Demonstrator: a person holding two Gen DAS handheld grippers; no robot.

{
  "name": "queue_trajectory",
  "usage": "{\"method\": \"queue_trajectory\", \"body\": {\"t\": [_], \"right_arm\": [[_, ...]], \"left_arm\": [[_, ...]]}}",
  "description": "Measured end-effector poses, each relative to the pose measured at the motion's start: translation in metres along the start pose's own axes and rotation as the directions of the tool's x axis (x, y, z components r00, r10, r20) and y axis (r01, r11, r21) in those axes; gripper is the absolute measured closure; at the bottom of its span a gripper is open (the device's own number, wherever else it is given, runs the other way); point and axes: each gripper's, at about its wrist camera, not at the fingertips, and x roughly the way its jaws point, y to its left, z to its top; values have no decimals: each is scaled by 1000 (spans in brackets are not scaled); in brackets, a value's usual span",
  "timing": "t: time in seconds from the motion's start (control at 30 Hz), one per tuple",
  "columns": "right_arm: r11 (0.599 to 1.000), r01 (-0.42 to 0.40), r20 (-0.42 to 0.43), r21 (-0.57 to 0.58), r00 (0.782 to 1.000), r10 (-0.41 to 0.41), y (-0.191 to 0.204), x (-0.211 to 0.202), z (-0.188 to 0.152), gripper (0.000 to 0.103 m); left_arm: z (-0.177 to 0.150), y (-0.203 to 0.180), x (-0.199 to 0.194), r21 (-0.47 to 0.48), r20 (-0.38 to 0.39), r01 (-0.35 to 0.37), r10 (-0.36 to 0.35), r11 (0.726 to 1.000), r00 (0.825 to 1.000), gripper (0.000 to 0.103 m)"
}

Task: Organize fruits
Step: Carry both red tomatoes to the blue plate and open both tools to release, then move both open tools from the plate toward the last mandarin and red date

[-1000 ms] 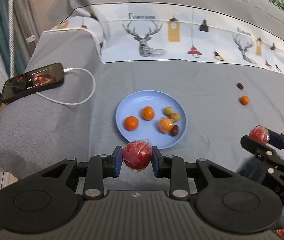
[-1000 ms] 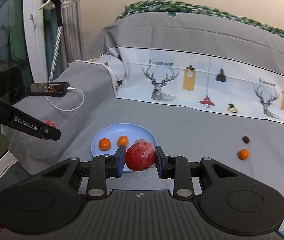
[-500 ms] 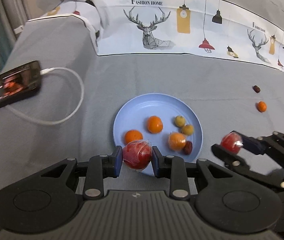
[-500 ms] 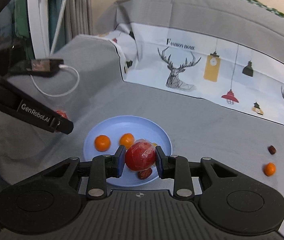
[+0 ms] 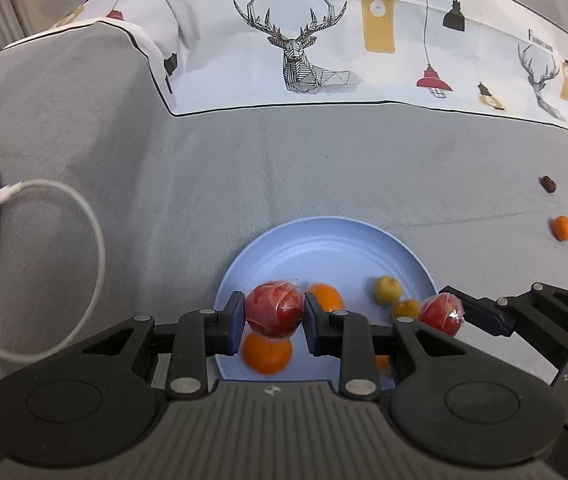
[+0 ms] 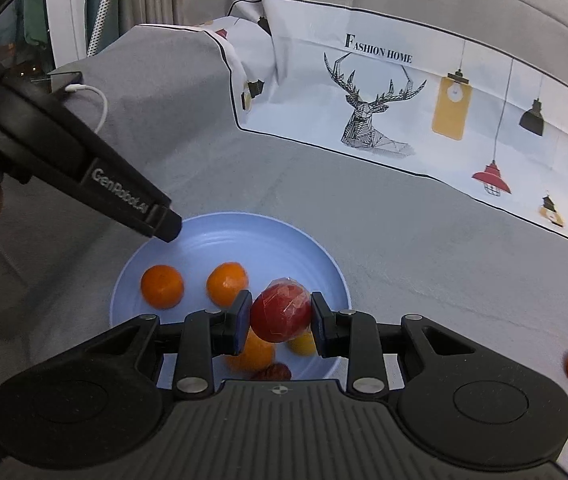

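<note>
Two wrapped red fruits: one [image 5: 273,312] clamped in left tongs [image 5: 271,322], one [image 6: 281,312] clamped in right tongs [image 6: 279,322], both above blue plate [image 5: 324,240]. Plate: oranges, yellow fruits, near bed's front edge. Loose orange [image 5: 562,228] and date [image 5: 548,184] lie toward bed's right side.

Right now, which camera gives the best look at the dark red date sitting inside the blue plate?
The right wrist view: the date in the plate shows at the blue plate's near edge, just above the gripper body, partly cut off. The left wrist view hides it behind the left gripper.
</note>
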Motion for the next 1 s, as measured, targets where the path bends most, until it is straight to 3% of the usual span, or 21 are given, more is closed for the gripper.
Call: {"method": "queue_trajectory", "body": {"t": [0.17, 0.2, 0.23, 0.3, 0.33, 0.37, 0.43, 0.57, 0.73, 1.0], "right_arm": [[1000, -11, -6, -1, 1000, 11, -1, 18, 3, 71], [1000, -8, -5, -2, 1000, 8, -1, 21, 5, 71], [1000, -6, -2, -3, 1000, 6, -2, 23, 6, 70], [1000, -12, -1, -14, 1000, 12, -2, 28, 8, 60], [1000, -8, -13, -19, 1000, 8, -1, 30, 9, 37], [1000, 8, -25, -19, 1000, -8, 0, 30, 9, 23], [1000, 19, -18, -17, 1000, -19, 2, 21, 7, 21], [1000, 28, -36, 13, 999, -27, 5, -20, -5, 6], [995, 30, -83, 96, 996, -22, 7, -87, -35, 3], [992, 89, 32, 89, 995, -92, 26, -170, -60, 1]], "left_arm": [[8, -4, 23, 39, -6, -22, 23, 999, 1000, 69], [9, -4, 26, 39, -6, -30, 30, 999, 1000, 64], [10, -4, 28, 37, -5, -46, 46, 998, 999, 57], [9, -4, 26, 30, 11, -77, 76, 997, 997, 8], [8, -3, 23, 22, 21, -92, 91, 996, 996, 1], [6, -2, 17, 16, 35, -100, 99, 995, 994, 1], [-1, 0, 3, 33, 34, -98, 96, 995, 995, 1], [-29, 1, -29, 59, -2, -115, 115, 992, 993, 0], [-77, -3, -77, 75, -34, -127, 130, 989, 991, 0], [-110, -12, -145, 19, 42, -133, 132, 991, 990, 0]]}}
